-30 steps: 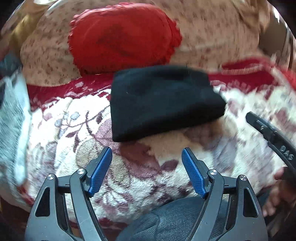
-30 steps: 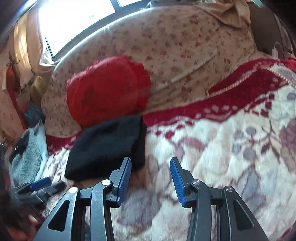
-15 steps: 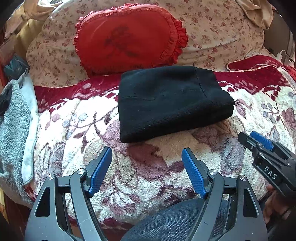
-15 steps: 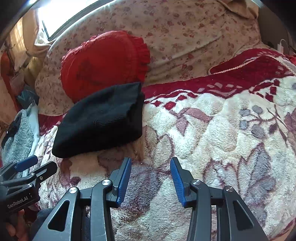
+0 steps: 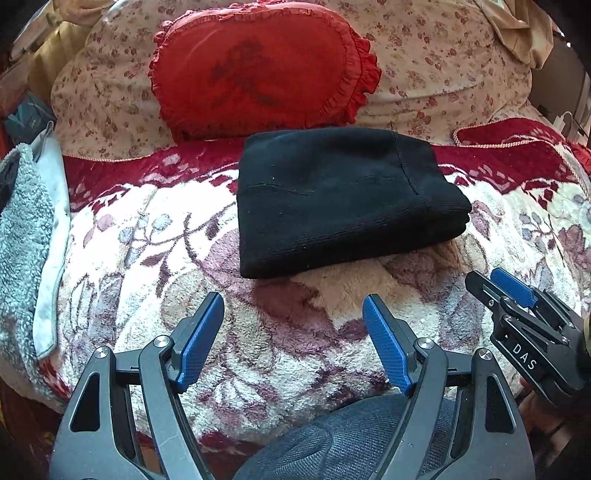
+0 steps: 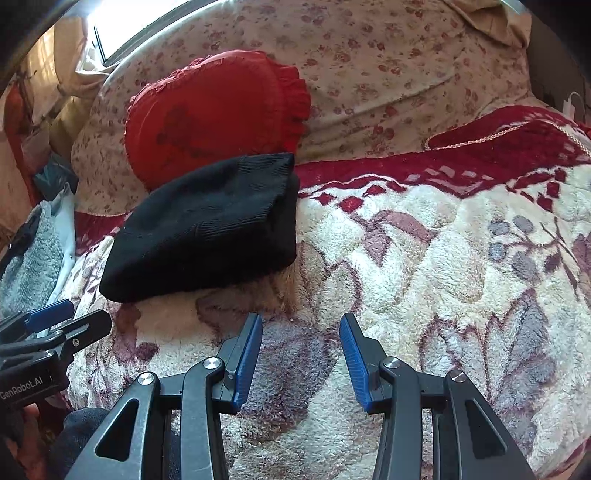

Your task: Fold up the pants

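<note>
The black pants [image 5: 340, 195] lie folded into a thick rectangle on the fleece blanket [image 5: 147, 266], just in front of a red ruffled cushion [image 5: 258, 70]. In the right wrist view the pants [image 6: 210, 229] sit left of centre. My left gripper [image 5: 293, 310] hovers open over the blanket, short of the pants' near edge, nothing between its blue pads. My right gripper [image 6: 301, 328] is also open and empty, to the right of the pants and apart from them. Each gripper shows in the other's view: the right gripper [image 5: 495, 284] at the right edge, the left gripper [image 6: 66, 317] at the left edge.
A floral-covered backrest [image 5: 424, 55] rises behind the cushion. A grey fleecy cloth [image 5: 22, 229] lies at the blanket's left edge. A knee in dark trousers [image 5: 351, 439] shows below the left gripper. A bright window [image 6: 122, 22] is at the upper left.
The right gripper sank toward the blanket and tilted, so the pants and cushion moved up in its view. The left view steadied from blur; the right gripper now shows more fully at its right edge.
</note>
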Motion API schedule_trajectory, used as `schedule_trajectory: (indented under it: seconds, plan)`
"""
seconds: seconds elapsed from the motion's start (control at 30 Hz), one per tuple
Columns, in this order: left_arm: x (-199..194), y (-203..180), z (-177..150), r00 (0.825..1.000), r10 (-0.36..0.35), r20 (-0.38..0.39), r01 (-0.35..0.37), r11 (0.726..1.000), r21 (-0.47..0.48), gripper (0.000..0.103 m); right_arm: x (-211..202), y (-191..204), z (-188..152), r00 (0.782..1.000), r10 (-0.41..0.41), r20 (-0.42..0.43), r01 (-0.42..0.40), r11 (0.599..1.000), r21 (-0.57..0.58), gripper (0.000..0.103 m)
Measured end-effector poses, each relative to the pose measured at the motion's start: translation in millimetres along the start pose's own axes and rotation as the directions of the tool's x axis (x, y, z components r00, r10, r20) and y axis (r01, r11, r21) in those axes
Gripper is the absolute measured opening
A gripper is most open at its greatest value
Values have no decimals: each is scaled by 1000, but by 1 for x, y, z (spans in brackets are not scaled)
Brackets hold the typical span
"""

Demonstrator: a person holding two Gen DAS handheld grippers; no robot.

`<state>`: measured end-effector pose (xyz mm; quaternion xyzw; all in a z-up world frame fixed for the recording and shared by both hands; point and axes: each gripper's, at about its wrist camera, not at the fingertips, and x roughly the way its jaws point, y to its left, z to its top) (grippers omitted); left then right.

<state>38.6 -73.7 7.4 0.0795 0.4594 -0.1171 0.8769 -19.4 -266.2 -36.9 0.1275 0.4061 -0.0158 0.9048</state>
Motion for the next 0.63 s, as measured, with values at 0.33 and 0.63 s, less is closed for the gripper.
schedule_trajectory:
  seconds: [0.33, 0.63]
  plan:
    - [-37, -10, -1, 985, -90, 149, 80, 994, 72, 103, -2, 0, 0, 1000, 7, 9, -7, 1000, 8, 42]
    - [-39, -20, -6, 991, -31, 128, 21, 997, 77, 102, -3, 3, 0, 1000, 5, 8, -5, 1000, 3, 42]
